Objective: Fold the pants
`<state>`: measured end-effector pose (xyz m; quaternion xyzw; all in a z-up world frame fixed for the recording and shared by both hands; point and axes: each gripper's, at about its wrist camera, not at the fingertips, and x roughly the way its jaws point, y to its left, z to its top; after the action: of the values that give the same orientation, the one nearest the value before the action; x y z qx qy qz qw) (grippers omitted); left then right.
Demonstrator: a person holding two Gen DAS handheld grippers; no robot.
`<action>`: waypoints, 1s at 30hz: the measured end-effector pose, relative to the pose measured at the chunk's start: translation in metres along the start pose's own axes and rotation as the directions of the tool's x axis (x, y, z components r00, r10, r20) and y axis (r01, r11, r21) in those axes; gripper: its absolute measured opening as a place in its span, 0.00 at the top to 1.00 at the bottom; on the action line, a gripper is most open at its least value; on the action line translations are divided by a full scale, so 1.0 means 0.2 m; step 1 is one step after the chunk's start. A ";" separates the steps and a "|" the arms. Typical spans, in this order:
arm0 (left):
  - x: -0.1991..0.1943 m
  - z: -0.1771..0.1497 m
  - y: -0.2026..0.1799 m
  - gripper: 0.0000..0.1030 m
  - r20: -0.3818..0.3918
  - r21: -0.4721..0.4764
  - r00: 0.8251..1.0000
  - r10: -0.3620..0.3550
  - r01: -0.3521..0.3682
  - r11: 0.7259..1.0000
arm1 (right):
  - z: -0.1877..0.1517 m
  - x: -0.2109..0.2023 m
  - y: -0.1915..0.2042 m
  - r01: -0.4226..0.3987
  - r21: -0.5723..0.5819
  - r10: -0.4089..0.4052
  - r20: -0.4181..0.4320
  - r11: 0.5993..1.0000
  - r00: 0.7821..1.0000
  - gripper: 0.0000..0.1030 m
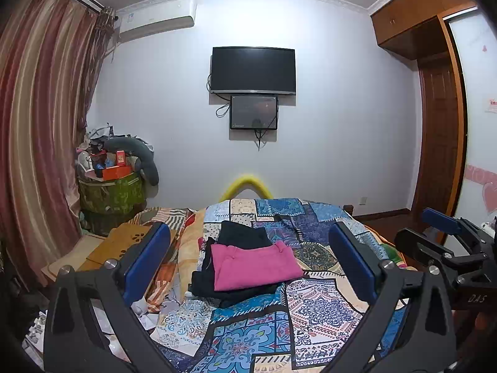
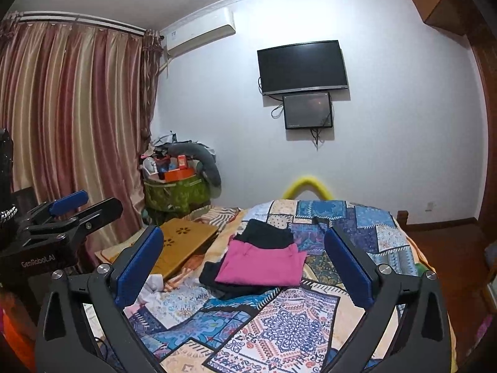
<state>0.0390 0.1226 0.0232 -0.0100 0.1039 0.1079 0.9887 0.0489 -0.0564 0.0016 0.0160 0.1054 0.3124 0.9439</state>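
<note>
Folded pink pants [image 1: 254, 264] lie on top of a folded black garment [image 1: 242, 236] in the middle of the patchwork bedspread [image 1: 316, 307]. They also show in the right wrist view [image 2: 264, 264], on the black garment [image 2: 267, 233]. My left gripper [image 1: 248, 261] is open and empty, held above the bed and short of the pile. My right gripper [image 2: 245, 264] is open and empty, at a similar height. The right gripper shows at the right edge of the left wrist view [image 1: 447, 236]; the left gripper shows at the left edge of the right wrist view [image 2: 71, 208].
A wooden lap desk [image 2: 183, 242] lies at the bed's left side, with crumpled cloth near it. A green hamper [image 1: 111, 192] piled with things stands by the striped curtain [image 1: 40, 143]. A TV [image 1: 253, 70] hangs on the far wall. A wooden wardrobe [image 1: 435, 124] is at right.
</note>
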 end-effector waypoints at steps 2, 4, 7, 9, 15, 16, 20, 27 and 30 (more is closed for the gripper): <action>0.00 0.00 0.00 0.00 -0.002 -0.002 1.000 -0.003 0.003 1.000 | 0.00 0.00 0.00 -0.001 0.002 0.001 -0.003 1.000 1.000 0.00; 0.01 -0.01 0.00 0.00 -0.005 -0.004 1.000 -0.001 0.001 1.000 | 0.00 0.00 0.00 0.000 0.002 0.000 -0.005 1.000 1.000 0.00; 0.02 -0.01 0.01 0.00 -0.009 -0.010 1.000 -0.001 0.001 1.000 | -0.01 0.00 -0.01 0.003 0.004 -0.002 -0.007 1.000 1.000 0.00; 0.02 -0.01 0.01 0.00 -0.014 -0.013 1.000 -0.002 0.002 1.000 | 0.00 0.00 -0.01 0.002 0.008 -0.002 -0.010 1.000 1.000 0.00; 0.03 -0.01 0.02 0.00 -0.022 -0.010 1.000 0.001 -0.001 1.000 | 0.00 -0.01 -0.02 0.004 0.010 -0.004 -0.011 1.000 1.000 0.00; 0.03 -0.01 0.02 0.00 -0.023 -0.011 1.000 0.000 0.000 1.000 | -0.01 0.00 -0.02 0.004 0.011 -0.004 -0.012 1.000 1.000 0.00; 0.03 -0.01 0.03 0.00 -0.024 -0.014 1.000 -0.003 0.002 1.000 | 0.00 -0.01 -0.02 0.004 0.017 -0.004 -0.013 1.000 1.000 0.00; 0.03 -0.01 0.02 0.00 -0.024 -0.014 1.000 -0.004 0.004 1.000 | 0.00 -0.01 -0.03 0.005 0.020 -0.005 -0.014 1.000 1.000 0.00; 0.03 -0.01 0.02 0.00 -0.023 -0.011 1.000 0.000 0.000 1.000 | 0.00 -0.01 -0.03 0.006 0.019 -0.006 -0.015 1.000 1.000 0.00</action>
<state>0.0439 0.1276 0.0198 -0.0167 0.1146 0.1082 0.9874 0.0506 -0.0617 0.0016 0.0221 0.1156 0.3087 0.9439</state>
